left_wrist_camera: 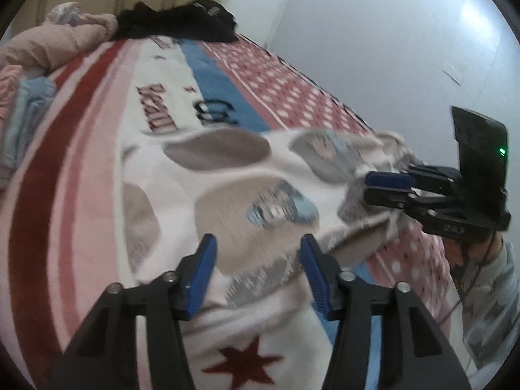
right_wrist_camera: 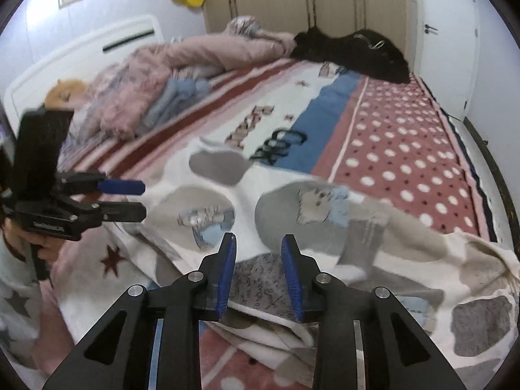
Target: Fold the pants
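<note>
Bed with red-striped, polka-dot blanket [right_wrist_camera: 406,149] is carrying white fleece pants with grey patches [right_wrist_camera: 292,201], lying spread flat near its front edge. Left gripper [left_wrist_camera: 256,260] is hovering over pants, jaws released, holding nothing. Right gripper [right_wrist_camera: 258,256] is hovering likewise, jaws apart

white pants [right_wrist_camera: 292,201] with grey patches; red polka-dot blanket [right_wrist_camera: 406,149].

Pants [right_wrist_camera: 292,201] spread mid-bed; open blanket [right_wrist_camera: 406,149] to their far side, black clothes [right_wrist_camera: 354,52] & pink bedding [right_wrist_camera: 195,65] crowd the far end.
</note>
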Motion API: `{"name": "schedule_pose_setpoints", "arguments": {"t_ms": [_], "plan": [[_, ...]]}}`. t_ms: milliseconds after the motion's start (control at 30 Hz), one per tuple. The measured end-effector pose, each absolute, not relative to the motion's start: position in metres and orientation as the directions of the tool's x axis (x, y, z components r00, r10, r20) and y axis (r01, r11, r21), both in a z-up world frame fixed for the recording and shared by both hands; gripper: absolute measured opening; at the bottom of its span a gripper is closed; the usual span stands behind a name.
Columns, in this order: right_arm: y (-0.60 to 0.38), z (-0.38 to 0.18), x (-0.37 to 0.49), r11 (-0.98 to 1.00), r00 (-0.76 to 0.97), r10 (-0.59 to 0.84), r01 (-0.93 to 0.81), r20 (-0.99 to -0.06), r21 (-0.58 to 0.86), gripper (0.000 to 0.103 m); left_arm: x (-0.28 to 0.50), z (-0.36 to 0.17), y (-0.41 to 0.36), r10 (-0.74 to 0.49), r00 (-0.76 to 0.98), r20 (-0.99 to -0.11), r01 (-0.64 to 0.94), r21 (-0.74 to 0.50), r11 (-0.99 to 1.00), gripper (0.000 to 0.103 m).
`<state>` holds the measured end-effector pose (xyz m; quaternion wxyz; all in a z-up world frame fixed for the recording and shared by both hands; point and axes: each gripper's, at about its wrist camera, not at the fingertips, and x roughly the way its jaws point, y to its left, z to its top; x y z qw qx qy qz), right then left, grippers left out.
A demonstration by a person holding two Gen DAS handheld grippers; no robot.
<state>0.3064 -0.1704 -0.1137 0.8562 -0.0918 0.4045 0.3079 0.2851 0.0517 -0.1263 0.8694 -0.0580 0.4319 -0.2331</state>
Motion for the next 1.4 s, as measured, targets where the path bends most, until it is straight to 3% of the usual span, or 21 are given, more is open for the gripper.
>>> {"name": "schedule_pose_setpoints", "arguments": {"t_ms": [167,433,567,633,767,833,1033,1400], "plan": [[-0.187,-0.139,0.289,0.799,0.453,0.419,-0.596,-0.787,0.082,0.024,0.267,-0.139,0.042,-0.453,0.482,-0.750,0.396,-0.275,0.876,0.047],[-0.218,-0.142,0.273,0.826,0.463,0.446,-0.542,-0.766,0.154,0.025,0.257,-0.135,0.037,-0.434,0.491,-0.756,0.387,-0.257,0.886,0.057],[-0.252,-0.122,0.258,0.843,0.497,0.483,-0.488,-0.721,0.229,0.042,0.248,-0.118,0.040,-0.404,0.555,-0.727,0.367,-0.222,0.903,0.072],[-0.284,-0.113,0.247,0.869,0.539,0.468,-0.422,-0.700,0.257,0.056,0.245,-0.109,0.043,-0.386,0.596,-0.704,0.343,-0.212,0.915,0.074],[-0.352,-0.108,0.232,0.909,0.590,0.416,-0.261,-0.692,0.324,0.060,0.245,-0.098,0.049,-0.372,0.648,-0.664,0.287,-0.240,0.928,0.075],[-0.387,-0.114,0.227,0.920,0.604,0.377,-0.159,-0.702,0.358,0.068,0.247,-0.095,0.048,-0.367,0.665,-0.651,0.268,-0.251,0.930,0.075],[-0.457,-0.143,0.231,0.858,0.646,0.368,0.041,-0.669,0.512,0.069,0.255,-0.091,0.043,-0.312,0.707,-0.635,0.192,-0.252,0.949,0.075],[-0.496,-0.155,0.293,0.782,0.749,0.239,0.229,-0.618,0.579,0.073,0.262,-0.091,0.050,-0.285,0.719,-0.634,0.132,-0.278,0.952,0.075]]}}
